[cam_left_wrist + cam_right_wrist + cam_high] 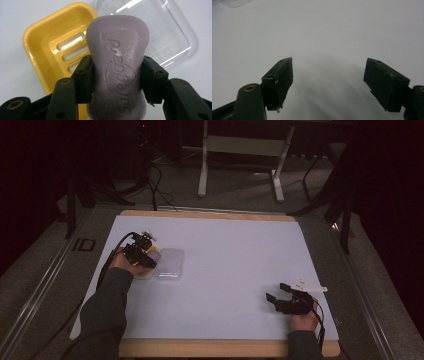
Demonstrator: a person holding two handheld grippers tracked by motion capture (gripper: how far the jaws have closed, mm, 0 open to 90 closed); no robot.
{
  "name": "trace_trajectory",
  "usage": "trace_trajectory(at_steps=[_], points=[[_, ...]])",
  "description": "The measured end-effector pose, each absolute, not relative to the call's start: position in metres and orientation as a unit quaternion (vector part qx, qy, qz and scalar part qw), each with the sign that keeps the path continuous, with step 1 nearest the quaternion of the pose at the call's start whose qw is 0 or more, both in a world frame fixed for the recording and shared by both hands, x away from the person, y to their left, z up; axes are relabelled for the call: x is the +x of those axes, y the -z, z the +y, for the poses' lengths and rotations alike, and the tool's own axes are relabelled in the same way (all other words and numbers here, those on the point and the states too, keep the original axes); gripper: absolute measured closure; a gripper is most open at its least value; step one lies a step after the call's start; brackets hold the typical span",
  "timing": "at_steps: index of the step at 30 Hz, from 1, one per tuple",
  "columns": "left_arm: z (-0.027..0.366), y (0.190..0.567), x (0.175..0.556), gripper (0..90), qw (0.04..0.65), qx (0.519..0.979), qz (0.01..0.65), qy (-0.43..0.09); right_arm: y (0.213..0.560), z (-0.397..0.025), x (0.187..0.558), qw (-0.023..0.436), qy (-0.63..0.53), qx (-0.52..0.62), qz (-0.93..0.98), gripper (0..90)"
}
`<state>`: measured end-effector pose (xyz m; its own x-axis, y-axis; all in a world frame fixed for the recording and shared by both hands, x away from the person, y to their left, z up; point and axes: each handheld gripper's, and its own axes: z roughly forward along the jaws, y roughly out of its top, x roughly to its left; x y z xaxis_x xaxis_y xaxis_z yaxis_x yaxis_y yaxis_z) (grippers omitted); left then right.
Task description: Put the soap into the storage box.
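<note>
Left tongs [116, 75] clenched on purple waisted soap bar [117, 62], held above yellow plastic slotted soap dish [47, 42]. Clear plastic lid [170, 37] just beside dish on white tabletop [240, 265]. Right tongs [328, 82] released, jaws wide apart, near front right corner.

Purple soap [117, 65], yellow dish [50, 50]

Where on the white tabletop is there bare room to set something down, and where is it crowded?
Free: the broad middle between the clear plastic lid and the right gripper, and the whole far strip. Crowded: the left side, where the left gripper holds the purple soap bar over the yellow soap dish.
</note>
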<state>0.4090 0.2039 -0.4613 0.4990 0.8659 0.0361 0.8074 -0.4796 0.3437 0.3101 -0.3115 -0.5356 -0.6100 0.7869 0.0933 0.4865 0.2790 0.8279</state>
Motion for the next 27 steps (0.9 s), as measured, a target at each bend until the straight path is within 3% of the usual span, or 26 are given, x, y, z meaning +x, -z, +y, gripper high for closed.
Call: trace_trajectory(at_steps=[27], points=[[0.2117,0.467,0.4192,49.8,0.132,0.834,0.522,-0.12,0.5356,-0.3117,0.3101,0.17,-0.442,0.407,0.781,23.2]])
